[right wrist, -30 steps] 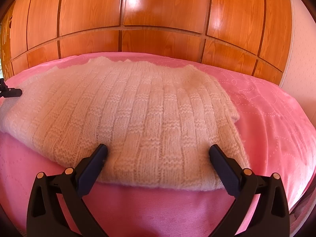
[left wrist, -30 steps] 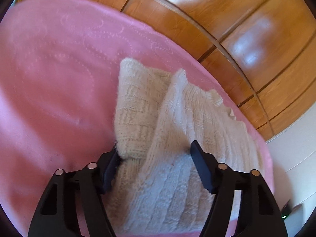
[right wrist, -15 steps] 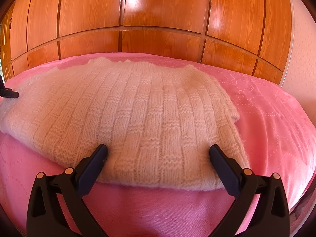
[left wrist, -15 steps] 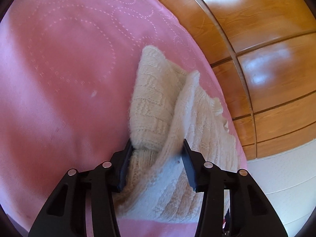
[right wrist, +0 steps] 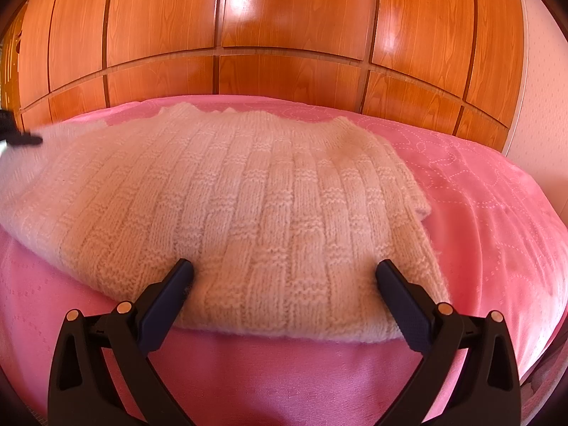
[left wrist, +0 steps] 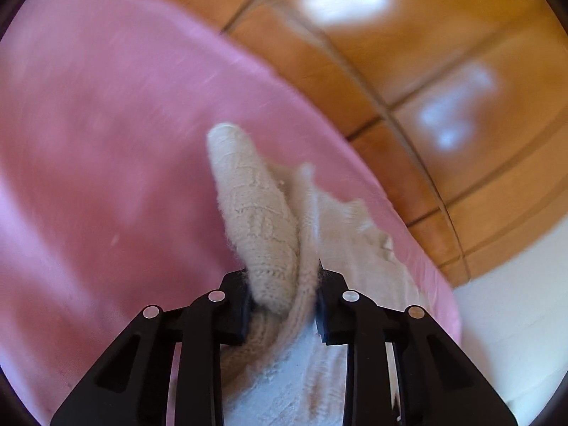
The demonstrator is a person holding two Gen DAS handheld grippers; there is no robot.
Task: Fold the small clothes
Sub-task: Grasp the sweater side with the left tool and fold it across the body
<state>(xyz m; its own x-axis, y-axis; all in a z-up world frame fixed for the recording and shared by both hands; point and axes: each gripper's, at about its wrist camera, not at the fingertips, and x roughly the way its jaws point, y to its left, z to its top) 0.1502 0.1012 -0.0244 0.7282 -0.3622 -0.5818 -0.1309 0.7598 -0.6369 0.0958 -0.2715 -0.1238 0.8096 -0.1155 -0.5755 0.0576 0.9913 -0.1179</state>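
Cream knitted sweater [right wrist: 248, 213] is lying flat on a bed's pink bedspread [right wrist: 479, 213] before wooden wardrobe doors [right wrist: 284, 35]. Left claw [left wrist: 282, 284] is closing on a bunched sleeve fold, apparently pinching it, though the view is blurred. Right claw [right wrist: 284, 273] is standing wide open, straddling the sweater's near hem.

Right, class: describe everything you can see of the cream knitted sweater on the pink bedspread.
The sweater is cream, fuzzy wool-like knit with ribs and basket-weave blocks. It lies spread on the pink bedspread, its hem nearest the right gripper, whose open jaws rest on the knit near that hem. At its far left side, a bunched fold stands up between the closing jaws of the left gripper. The left view is blurred.
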